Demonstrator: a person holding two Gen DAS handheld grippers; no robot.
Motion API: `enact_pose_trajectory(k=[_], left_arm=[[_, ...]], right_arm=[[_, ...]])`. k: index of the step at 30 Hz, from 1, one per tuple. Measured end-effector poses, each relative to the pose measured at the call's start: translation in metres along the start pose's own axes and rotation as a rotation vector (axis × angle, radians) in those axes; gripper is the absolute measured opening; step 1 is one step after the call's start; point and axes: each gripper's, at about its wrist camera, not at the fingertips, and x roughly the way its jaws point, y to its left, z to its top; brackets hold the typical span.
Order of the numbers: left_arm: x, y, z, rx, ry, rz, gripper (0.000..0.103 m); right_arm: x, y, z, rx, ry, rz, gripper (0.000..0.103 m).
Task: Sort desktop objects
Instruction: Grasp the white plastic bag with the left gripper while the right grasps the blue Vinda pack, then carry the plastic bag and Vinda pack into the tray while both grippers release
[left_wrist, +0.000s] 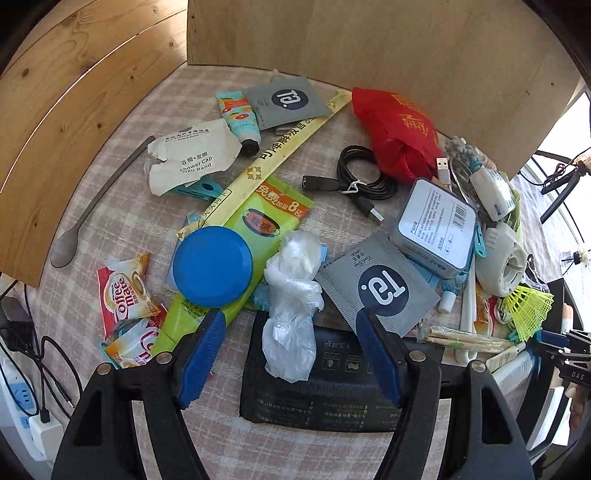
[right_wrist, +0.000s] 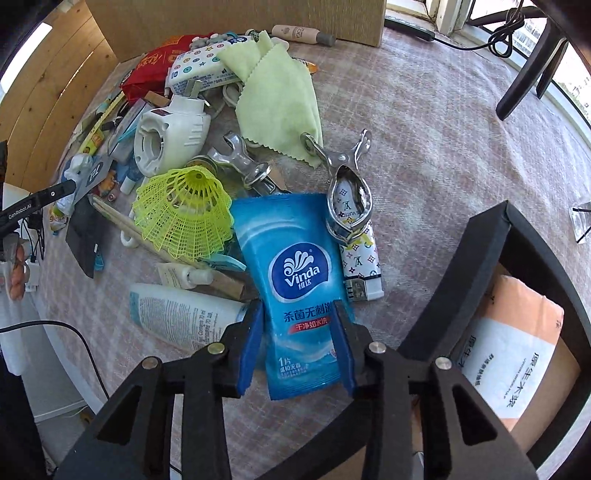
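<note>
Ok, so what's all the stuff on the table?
wipes packet: one, blue, near edge
shuttlecock: one, yellow, beside packet
cloth: one, pale green, further back
lighter: one, white patterned, beside packet
lid: one, blue, on green pouch
sachets: two, grey, apart
cable: one, black, middle
bag: one, red, back
spoon: one, grey, table's side
left gripper: open, over clear plastic
right gripper: around wipes packet

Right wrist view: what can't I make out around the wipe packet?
- Whether the right tongs actually pinch the wipe packet: pads flank it, contact unclear.
- Packet's lower corners: behind the pads.
- White tube: cap end hidden by the left pad.
- Lighter: top covered by the metal clip.
</note>
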Motion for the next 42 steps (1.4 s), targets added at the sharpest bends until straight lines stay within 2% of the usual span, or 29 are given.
enact_pose_trajectory(k=[4, 8, 10, 12, 16, 21, 29, 32, 36, 42], left_arm=[[0.007, 0.003, 0.001, -0.007, 0.011, -0.018, 0.054], [0.012, 0.002, -0.002, 0.002, 0.023, -0.026, 0.029], [0.013, 0.004, -0.004, -0.010, 0.023, -0.039, 0.025], [0.012, 0.006, -0.005, -0.021, 0.017, -0.052, 0.024], [0.006, 0.006, -0.008, -0.019, 0.003, -0.058, 0.023], [-0.007, 0.005, -0.013, -0.015, -0.032, -0.069, 0.022], [-0.038, -0.008, -0.021, 0.012, -0.074, -0.100, 0.022], [-0.049, -0.028, -0.027, 0.041, -0.088, -0.124, 0.022], [-0.064, -0.064, -0.041, 0.112, -0.095, -0.170, 0.022], [-0.079, -0.141, -0.067, 0.236, -0.089, -0.277, 0.022]], right_arm=[[-0.002, -0.002, 0.002, 0.001, 0.002, 0.008, 0.029], [-0.005, -0.005, 0.002, 0.011, -0.001, 0.025, 0.023], [-0.009, -0.009, 0.002, 0.028, -0.009, 0.041, 0.019], [-0.014, -0.013, 0.002, 0.046, -0.014, 0.070, 0.010], [-0.024, -0.020, 0.002, 0.064, -0.029, 0.085, 0.006], [-0.036, -0.027, -0.002, 0.084, -0.048, 0.113, 0.005], [-0.061, -0.042, -0.027, 0.099, -0.099, 0.176, 0.004], [-0.065, -0.034, -0.032, 0.127, -0.121, 0.189, 0.004], [-0.081, -0.052, -0.053, 0.184, -0.165, 0.211, 0.004], [-0.110, -0.082, -0.089, 0.267, -0.237, 0.215, 0.004]])
